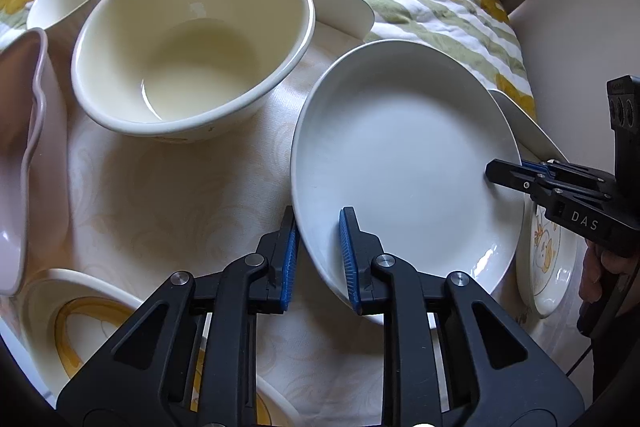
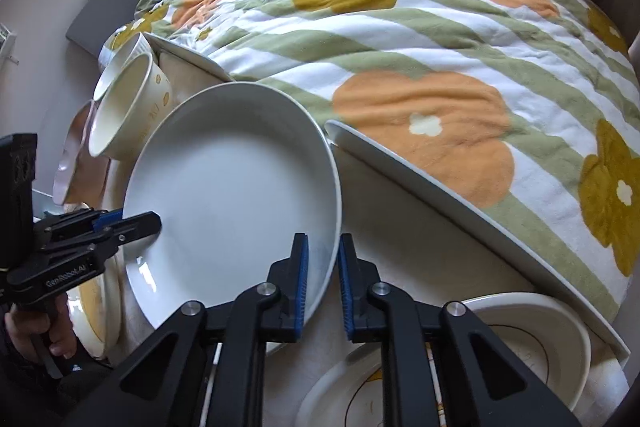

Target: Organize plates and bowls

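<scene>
Plate rim clamped by left tool and right tool; underside hidden, neighbouring dishes cropped.

Glossy glazed ceramic white plate; smooth cream bowl; soft quilted cloth blanket; matt patterned tablecloth

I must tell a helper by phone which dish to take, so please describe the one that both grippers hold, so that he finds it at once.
On the cream patterned tablecloth beside the flowered green-striped blanket, look right of the deep cream bowl. There the plain white shallow round plate sits tilted, gripper fingers on two opposite rims. Unlike neighbouring dishes, it is shallow and bears no yellow print.
</scene>
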`<state>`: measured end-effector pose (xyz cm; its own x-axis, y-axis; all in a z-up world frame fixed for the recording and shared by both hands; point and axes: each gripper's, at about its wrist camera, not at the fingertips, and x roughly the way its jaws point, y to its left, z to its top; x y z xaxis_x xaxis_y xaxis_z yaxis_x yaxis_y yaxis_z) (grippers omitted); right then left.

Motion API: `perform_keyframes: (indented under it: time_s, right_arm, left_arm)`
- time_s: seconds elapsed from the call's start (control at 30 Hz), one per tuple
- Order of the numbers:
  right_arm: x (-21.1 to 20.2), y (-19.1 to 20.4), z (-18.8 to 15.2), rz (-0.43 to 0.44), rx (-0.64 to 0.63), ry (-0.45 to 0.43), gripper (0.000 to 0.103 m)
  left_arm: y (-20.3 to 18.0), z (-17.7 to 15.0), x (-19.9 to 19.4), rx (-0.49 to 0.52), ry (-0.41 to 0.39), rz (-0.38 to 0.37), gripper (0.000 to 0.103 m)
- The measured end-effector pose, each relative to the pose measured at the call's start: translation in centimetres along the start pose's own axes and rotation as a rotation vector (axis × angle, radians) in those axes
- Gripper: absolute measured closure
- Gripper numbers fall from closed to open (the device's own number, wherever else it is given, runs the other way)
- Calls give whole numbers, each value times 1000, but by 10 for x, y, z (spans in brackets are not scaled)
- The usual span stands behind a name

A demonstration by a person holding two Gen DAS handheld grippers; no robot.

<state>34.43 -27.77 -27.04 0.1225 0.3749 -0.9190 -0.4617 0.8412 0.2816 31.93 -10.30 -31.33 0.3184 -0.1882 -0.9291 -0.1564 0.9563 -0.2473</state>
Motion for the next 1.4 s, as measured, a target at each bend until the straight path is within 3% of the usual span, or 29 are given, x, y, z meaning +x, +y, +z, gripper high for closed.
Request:
perform_keyframes:
  time_s: [0.53, 0.73, 1.0, 1.23, 1.4]
  right_arm:
    - [-16, 8, -17, -4, 30, -71, 89]
    - [-42, 24, -32, -10, 44, -125, 89]
    - [-86, 76, -65, -44, 58, -204, 89]
    - [-93, 134, -97, 16, 66, -237, 89]
    - [-79, 172, -111, 25, 65, -231, 89]
  left_arm:
    - [-5, -4, -20, 48, -53, 27, 85]
    - [-5, -12, -49, 78, -99, 7, 85]
    - [7, -49, -111, 144, -187, -9, 85]
    - [52, -96, -161, 144, -194, 21, 85]
    - [92, -119, -172, 130, -175, 27, 85]
